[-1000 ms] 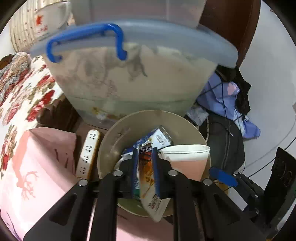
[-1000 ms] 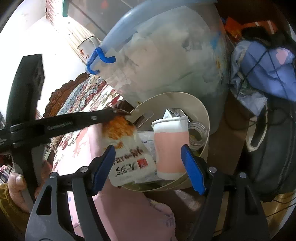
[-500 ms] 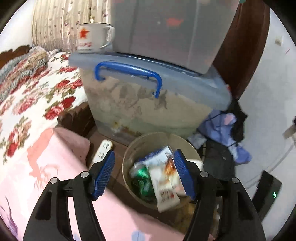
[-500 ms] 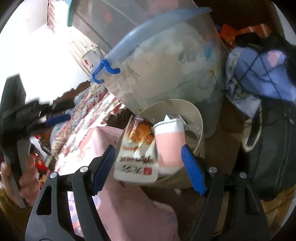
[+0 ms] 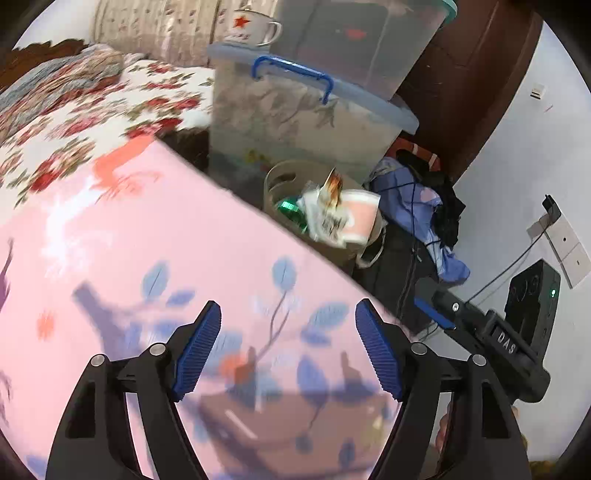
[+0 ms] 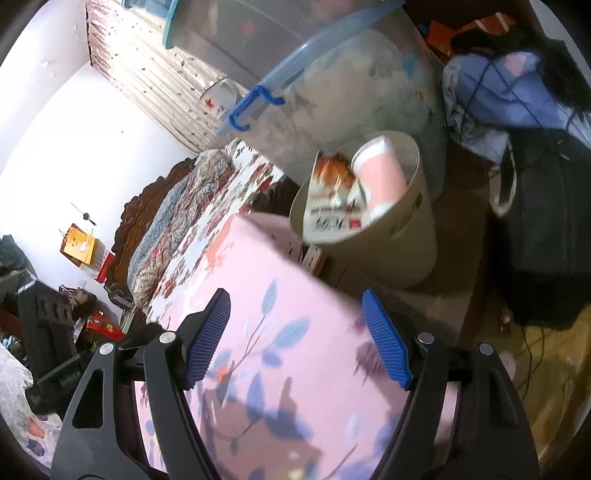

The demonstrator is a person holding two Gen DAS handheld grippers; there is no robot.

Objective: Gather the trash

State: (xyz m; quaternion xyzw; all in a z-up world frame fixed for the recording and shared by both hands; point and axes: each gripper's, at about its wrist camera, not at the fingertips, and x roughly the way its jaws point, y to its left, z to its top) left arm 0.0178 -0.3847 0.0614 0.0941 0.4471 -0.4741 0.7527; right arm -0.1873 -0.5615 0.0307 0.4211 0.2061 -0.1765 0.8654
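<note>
Your left gripper [image 5: 288, 350] hangs over the pink cloth [image 5: 184, 258]; its jaws are opening, the blue pads [image 5: 197, 350] spread wide with nothing between them but cloth below. Your right gripper [image 6: 295, 339] is spread just as wide, empty, also above the pink cloth [image 6: 280, 295].

The bin [image 5: 275, 184] stands on the floor just off the far corner of the cloth, against the foot of the clear box [image 5: 295, 122]. It is full: a printed wrapper [image 5: 325, 218] lies across the near rim, partly hanging over it, touching a pink cup [image 5: 356, 218] that leans against the far-right side. A green wrapper [image 5: 290, 208] sits deeper, left of those. In the right wrist view the wrapper [image 6: 332, 199] covers the near-left rim of the bin [image 6: 399, 251] and the cup [image 6: 380, 177] tilts beside it.

A mug [image 5: 251, 26] sits on the box lid's left end. Clothes [image 5: 421, 206] are piled right of the bin. The frames are motion-blurred.
</note>
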